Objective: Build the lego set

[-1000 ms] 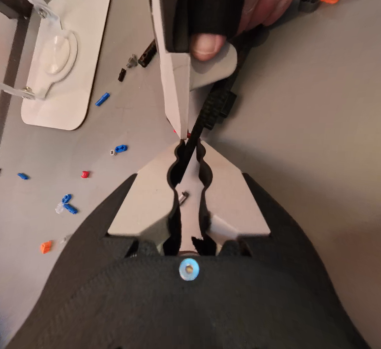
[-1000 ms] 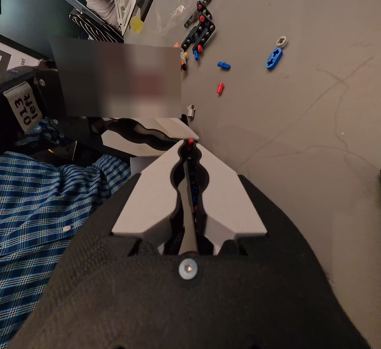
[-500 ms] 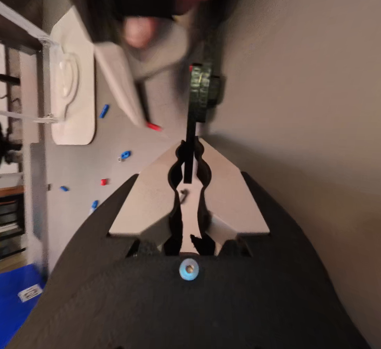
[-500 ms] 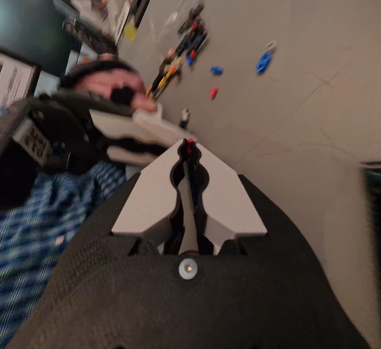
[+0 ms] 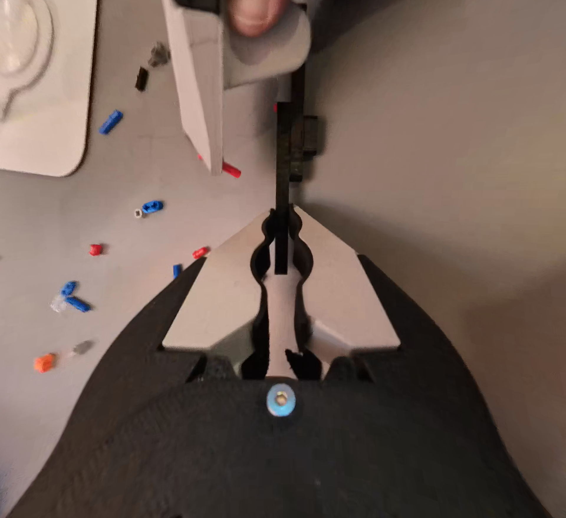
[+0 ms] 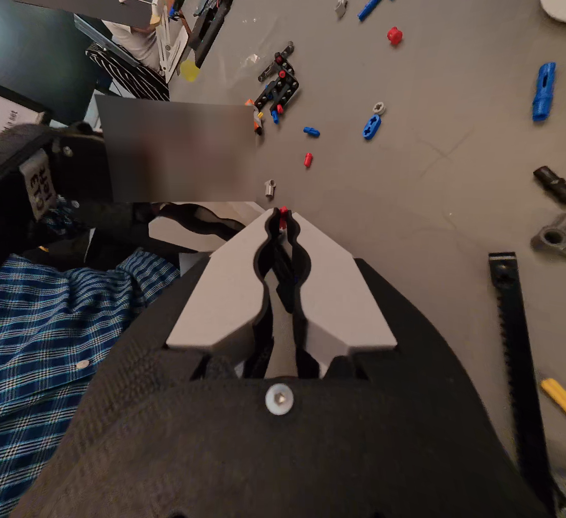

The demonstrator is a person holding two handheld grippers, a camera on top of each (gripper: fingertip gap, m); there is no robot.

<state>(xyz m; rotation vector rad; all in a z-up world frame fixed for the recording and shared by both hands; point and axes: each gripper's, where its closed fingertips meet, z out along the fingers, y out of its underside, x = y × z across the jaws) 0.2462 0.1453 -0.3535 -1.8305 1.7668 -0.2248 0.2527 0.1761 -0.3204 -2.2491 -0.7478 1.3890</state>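
My left gripper [image 5: 281,210] is shut on the near end of a black beam assembly [image 5: 283,163], which points straight ahead above the grey table. My right gripper [image 6: 283,212] is shut on a small red pin [image 6: 283,217] at its tips. In the left wrist view the right gripper [image 5: 216,166] comes down from the top with the red pin [image 5: 231,171] sticking out of its tip, a little left of the beam and apart from it. A thumb [image 5: 254,10] rests on its handle. The left gripper [image 6: 199,224] shows at the left of the right wrist view.
Loose pieces lie on the table: a black part-built assembly [image 6: 278,83], blue connectors [image 6: 370,126], a red pin [image 6: 307,160], a grey connector [image 6: 269,187], a long black toothed rack [image 6: 514,350]. A white pad [image 5: 46,74] lies at far left. A plaid sleeve [image 6: 61,319] is beside me. The grippers' ends are close to 5 cm from one another. The grey connector [image 6: 269,187] is about 6 cm from my left fingertips.
The right gripper's tip has moved left, away from the beam and my left fingertips, still holding the red pin. The beam has swung from tilted to straight ahead.
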